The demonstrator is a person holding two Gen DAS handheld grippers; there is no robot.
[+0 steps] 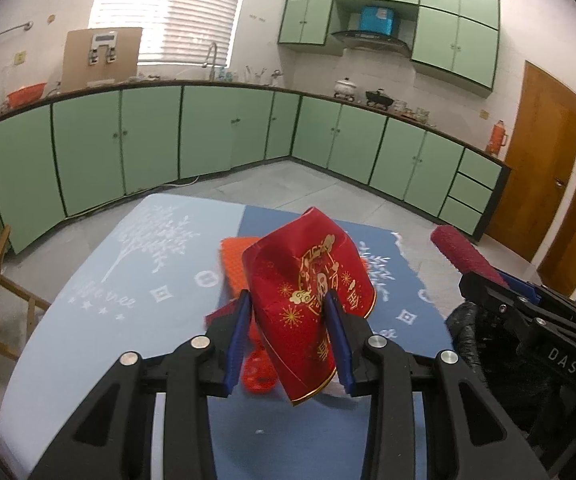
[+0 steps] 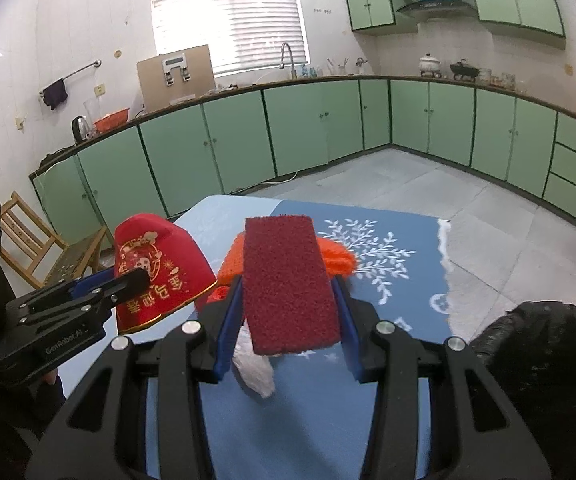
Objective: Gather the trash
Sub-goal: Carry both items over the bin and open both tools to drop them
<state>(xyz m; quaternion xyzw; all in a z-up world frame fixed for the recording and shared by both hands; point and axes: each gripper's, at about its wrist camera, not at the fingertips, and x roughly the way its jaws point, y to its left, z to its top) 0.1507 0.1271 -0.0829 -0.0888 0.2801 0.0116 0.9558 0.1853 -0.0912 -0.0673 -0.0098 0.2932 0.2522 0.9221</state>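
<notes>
- The bench (image 2: 388, 344), under a blue cloth printed with white leaves, ends at a ragged white edge on the right in the right wrist view; pale tiled floor (image 2: 428, 184) lies open beyond its far edge up to the green cabinets (image 2: 308, 128).
- A wooden chair (image 2: 36, 240) stands off the bench's left side, apart from it.
- A black trash bag (image 2: 548, 344) bulges at the lower right, near the right gripper (image 2: 288, 316).
- On the cloth beyond both grippers lie an orange knitted piece (image 2: 336, 258), a small red plastic item (image 1: 258, 372) and a crumpled clear wrapper (image 2: 254, 364), all below the held things.
- The left gripper (image 1: 288, 332) has its blue fingers (image 1: 236, 336) closed on a creased red envelope with gold print (image 1: 308, 300), which stands up between them, raised off the cloth.
- The right gripper's fingers (image 2: 228, 320) clamp the two long sides of a dark red scouring pad (image 2: 288, 284), which sticks out forward past the fingertips, also clear of the bench.
- The two grippers sit side by side, envelope left of pad.
</notes>
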